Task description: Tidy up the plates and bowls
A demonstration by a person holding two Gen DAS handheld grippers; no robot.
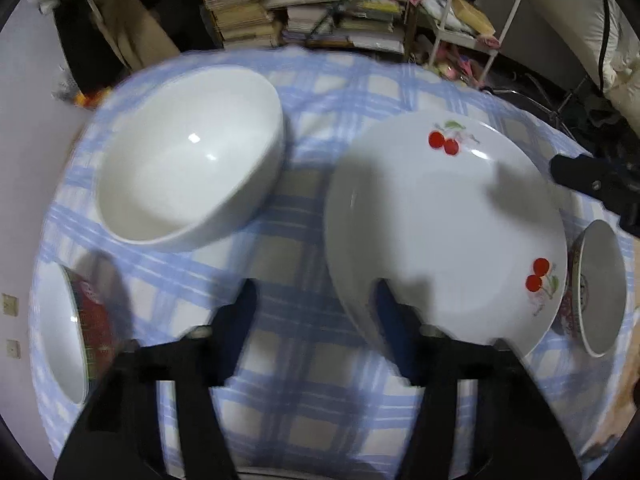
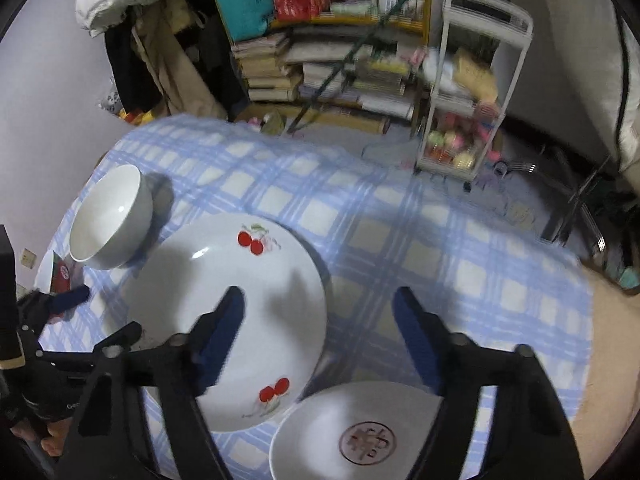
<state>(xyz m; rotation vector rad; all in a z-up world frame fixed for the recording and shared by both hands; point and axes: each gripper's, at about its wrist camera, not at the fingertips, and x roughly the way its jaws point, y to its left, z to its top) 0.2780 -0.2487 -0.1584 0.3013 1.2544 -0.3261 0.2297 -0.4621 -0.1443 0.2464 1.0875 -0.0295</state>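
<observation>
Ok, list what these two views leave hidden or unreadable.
- Red-patterned bowl: left wrist view, outside pattern blurred, partly behind the left tool.
- Bowl with the round mark: right wrist view, near rim cut off by the frame and the right tool.
- Books on the shelf: titles too small and blurred.

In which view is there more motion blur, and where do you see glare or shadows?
Left wrist view: heavier blur on the white bowl and checked cloth; small glare spots inside the bowl. Right wrist view: dark tool shadows on the cherry plate.
</observation>
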